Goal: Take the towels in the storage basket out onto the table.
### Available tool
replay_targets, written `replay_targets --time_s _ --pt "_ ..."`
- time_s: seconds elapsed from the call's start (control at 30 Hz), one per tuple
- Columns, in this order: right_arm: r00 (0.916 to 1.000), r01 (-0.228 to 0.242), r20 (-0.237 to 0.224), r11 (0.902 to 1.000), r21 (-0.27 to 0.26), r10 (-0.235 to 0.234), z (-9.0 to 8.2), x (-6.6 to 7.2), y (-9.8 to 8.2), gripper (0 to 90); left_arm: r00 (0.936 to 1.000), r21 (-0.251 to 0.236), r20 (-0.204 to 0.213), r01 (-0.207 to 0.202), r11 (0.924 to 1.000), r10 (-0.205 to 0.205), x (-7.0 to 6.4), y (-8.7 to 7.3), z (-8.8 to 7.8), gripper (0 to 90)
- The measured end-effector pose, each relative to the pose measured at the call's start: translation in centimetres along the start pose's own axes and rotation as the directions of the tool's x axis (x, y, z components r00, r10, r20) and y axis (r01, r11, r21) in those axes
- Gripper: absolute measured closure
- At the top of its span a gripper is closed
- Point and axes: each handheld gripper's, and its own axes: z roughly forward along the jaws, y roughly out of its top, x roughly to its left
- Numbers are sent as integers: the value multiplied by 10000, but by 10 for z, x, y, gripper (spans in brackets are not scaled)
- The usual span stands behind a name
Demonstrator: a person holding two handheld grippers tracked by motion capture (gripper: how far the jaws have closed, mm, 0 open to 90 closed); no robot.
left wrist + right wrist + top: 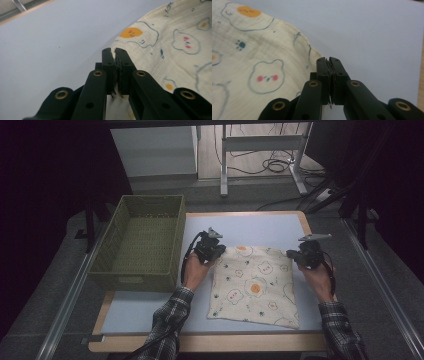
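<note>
- High view: cloth point(255, 285) lies flat on the desk point(150, 312), long axis running near-to-far, slightly skewed.
- Left tool point(212, 255) clamps its far-left corner.
- Right tool point(296, 256) clamps its far-right corner.

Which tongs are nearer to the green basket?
Left. The left tongs, shut on the cloth's far left corner, are just right of the green basket; the right tongs grip its far right corner.

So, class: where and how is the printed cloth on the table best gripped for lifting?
Probably at its two far corners, coming in low from the outer sides. The cloth lies flat, so only thin edges offer purchase; the left claw and right claw are shut on those corners.
</note>
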Motion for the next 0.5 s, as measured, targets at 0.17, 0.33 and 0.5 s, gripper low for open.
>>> replay_targets --time_s 0.17,0.33,0.5 --pt "9986 436 -286 9980 -453 -449 -36 15 -10 870 9982 -168 106 -593 9981 595 -24 -18 -21 864" --pt "9967 533 -592 9972 -519 -563 -58 26 -28 870 9953 -153 184 -943 9954 946 -37 -41 -29 861" --pt "9908 412 -1291 9991 -73 -418 -70 40 -62 866 9910 505 1165 -721 9961 658 -48 -77 -32 796"
